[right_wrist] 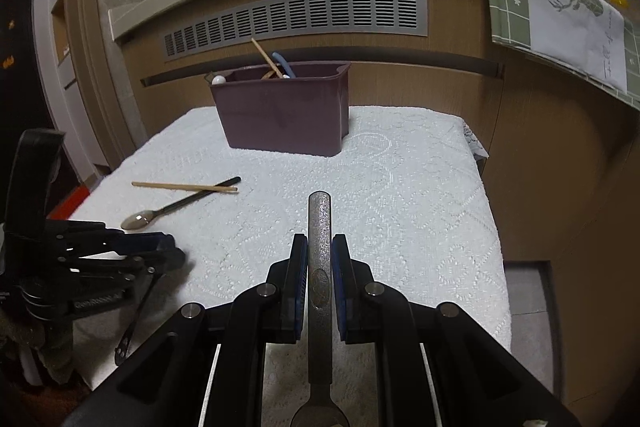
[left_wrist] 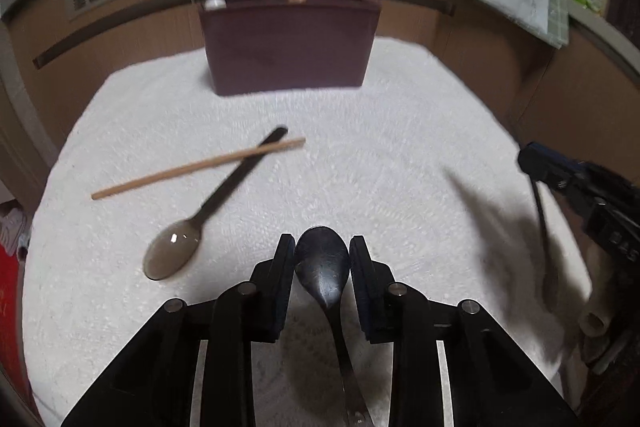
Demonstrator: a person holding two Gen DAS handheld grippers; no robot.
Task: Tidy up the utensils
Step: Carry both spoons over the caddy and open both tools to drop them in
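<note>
My left gripper (left_wrist: 322,255) is shut on the bowl of a black spoon (left_wrist: 323,265), held above the white cloth (left_wrist: 400,131). My right gripper (right_wrist: 319,257) is shut on the handle of a steel utensil (right_wrist: 319,227). A maroon utensil bin (left_wrist: 290,45) stands at the back of the cloth and holds a chopstick, a blue-handled piece and a white-topped piece; it also shows in the right wrist view (right_wrist: 284,111). A dark translucent spoon (left_wrist: 192,231) lies on the cloth with a wooden chopstick (left_wrist: 196,169) across its handle. The left gripper (right_wrist: 160,251) shows at the left of the right view.
A wooden cabinet front with a grey vent grille (right_wrist: 296,21) rises behind the bin. A green checked cloth (right_wrist: 560,23) hangs over the counter edge at the right. The cloth's right edge (right_wrist: 496,227) drops off to the floor.
</note>
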